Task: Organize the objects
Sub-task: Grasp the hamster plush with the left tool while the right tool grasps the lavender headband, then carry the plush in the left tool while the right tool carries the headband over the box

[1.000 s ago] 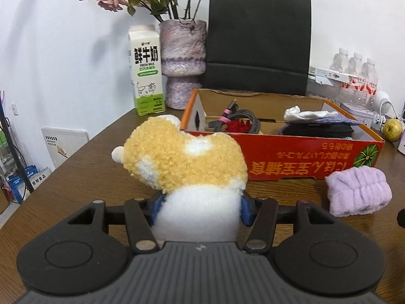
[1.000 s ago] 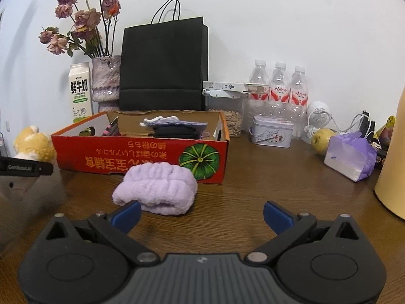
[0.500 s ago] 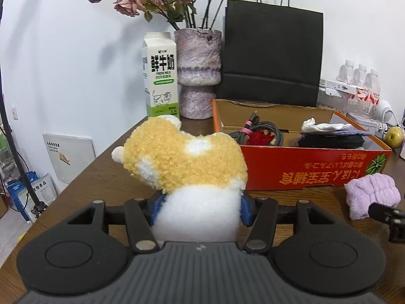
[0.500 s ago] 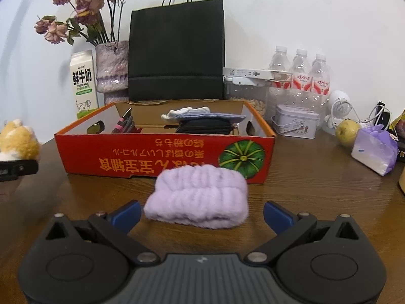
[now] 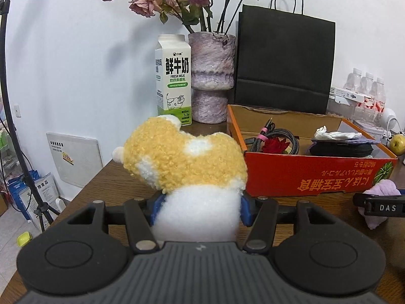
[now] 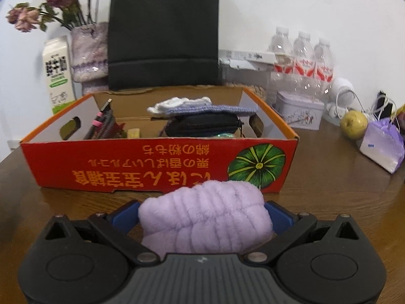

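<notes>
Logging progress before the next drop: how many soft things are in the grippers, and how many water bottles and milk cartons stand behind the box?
Plush toy, held by the left gripper: 1
Purple headband, between the right gripper fingers: 1
Water bottles: 3
Milk carton: 1
Total: 6

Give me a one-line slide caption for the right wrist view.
Right gripper straddles the lilac towel on the table, in front of the red box.
</notes>
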`<state>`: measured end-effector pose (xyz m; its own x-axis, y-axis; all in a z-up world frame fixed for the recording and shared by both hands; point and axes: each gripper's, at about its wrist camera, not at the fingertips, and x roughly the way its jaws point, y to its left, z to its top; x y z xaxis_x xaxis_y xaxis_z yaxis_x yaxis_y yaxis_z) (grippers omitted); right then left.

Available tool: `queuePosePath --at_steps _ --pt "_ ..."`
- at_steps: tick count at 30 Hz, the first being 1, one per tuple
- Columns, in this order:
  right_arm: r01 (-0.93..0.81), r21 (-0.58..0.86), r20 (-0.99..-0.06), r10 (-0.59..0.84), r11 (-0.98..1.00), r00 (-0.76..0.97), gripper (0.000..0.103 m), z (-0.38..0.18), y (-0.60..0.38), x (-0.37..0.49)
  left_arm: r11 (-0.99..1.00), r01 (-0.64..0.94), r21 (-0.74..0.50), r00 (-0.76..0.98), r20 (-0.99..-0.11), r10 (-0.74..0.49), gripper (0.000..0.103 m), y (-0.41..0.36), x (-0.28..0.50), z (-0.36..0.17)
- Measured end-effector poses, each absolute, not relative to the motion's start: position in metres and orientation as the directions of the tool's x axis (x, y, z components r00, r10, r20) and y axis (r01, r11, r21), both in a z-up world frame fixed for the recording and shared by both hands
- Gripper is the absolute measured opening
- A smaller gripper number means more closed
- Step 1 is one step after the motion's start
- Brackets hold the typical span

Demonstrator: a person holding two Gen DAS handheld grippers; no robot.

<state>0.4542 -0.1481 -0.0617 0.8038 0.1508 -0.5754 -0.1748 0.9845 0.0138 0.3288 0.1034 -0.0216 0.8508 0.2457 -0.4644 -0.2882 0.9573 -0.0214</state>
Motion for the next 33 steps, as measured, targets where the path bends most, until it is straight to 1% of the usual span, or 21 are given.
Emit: queuePosePath --at_steps 1,2,3,4,5,6,7,9,12,15,23,33 --pt "-0.175 0.021 -0.578 0.155 0.984 0.801 0.1 -0.062 -0.148 0.455 0.958 -0.287 -0.022 0.851 -0.464 0.245 0.057 0.104 0.329 -0.021" --pt "-0.178 0.023 -0.579 0.158 0.984 0.8 0.095 -0.062 -0.148 0.456 0.958 -0.287 -0.022 0.851 -0.464 0.245 0.057 0.104 0.329 -0.021" --pt "-0.181 0.022 -0.577 0.16 0.983 0.801 0.087 -0.062 -0.147 0.456 0.958 -0.287 -0.022 0.852 -0.463 0.245 0.057 0.104 0.329 -0.021" --pt "-0.186 0.023 -0.569 0.166 0.982 0.805 0.083 -0.062 -0.148 0.454 0.958 -0.287 -0.022 0.852 -0.463 0.245 0.057 0.104 0.329 -0.021" --pt "-0.192 0.026 -0.561 0.173 0.981 0.81 0.077 -0.061 -0.148 0.452 0.958 -0.287 -0.022 0.852 -0.463 0.245 0.057 0.104 0.329 -0.021" --pt "-0.198 0.028 -0.553 0.18 0.98 0.813 0.068 -0.06 -0.148 0.45 0.958 -0.287 -0.021 0.852 -0.463 0.245 0.057 0.104 0.329 -0.021" --pt "-0.202 0.028 -0.547 0.185 0.979 0.817 0.063 -0.059 -0.149 0.447 0.957 -0.288 -0.022 0.852 -0.463 0.246 0.057 0.104 0.329 -0.021" --pt "-0.214 0.033 -0.532 0.198 0.976 0.823 0.04 -0.058 -0.149 0.441 0.957 -0.289 -0.021 0.851 -0.463 0.247 0.057 0.105 0.329 -0.022" --pt "-0.235 0.035 -0.514 0.219 0.971 0.829 0.028 -0.055 -0.15 0.431 0.956 -0.294 -0.019 0.85 -0.462 0.252 0.057 0.104 0.328 -0.023" --pt "-0.264 0.04 -0.495 0.248 0.964 0.832 0.025 -0.051 -0.151 0.419 0.956 -0.294 -0.016 0.851 -0.459 0.254 0.057 0.102 0.326 -0.022" --pt "-0.315 0.059 -0.439 0.308 0.947 0.844 0.025 -0.037 -0.158 0.386 0.956 -0.29 0.043 0.867 -0.411 0.282 0.057 0.078 0.313 -0.02" --pt "-0.336 0.085 -0.368 0.343 0.938 0.864 0.025 -0.02 -0.171 0.365 0.965 -0.256 0.046 0.882 -0.398 0.253 0.057 0.041 0.302 -0.013"
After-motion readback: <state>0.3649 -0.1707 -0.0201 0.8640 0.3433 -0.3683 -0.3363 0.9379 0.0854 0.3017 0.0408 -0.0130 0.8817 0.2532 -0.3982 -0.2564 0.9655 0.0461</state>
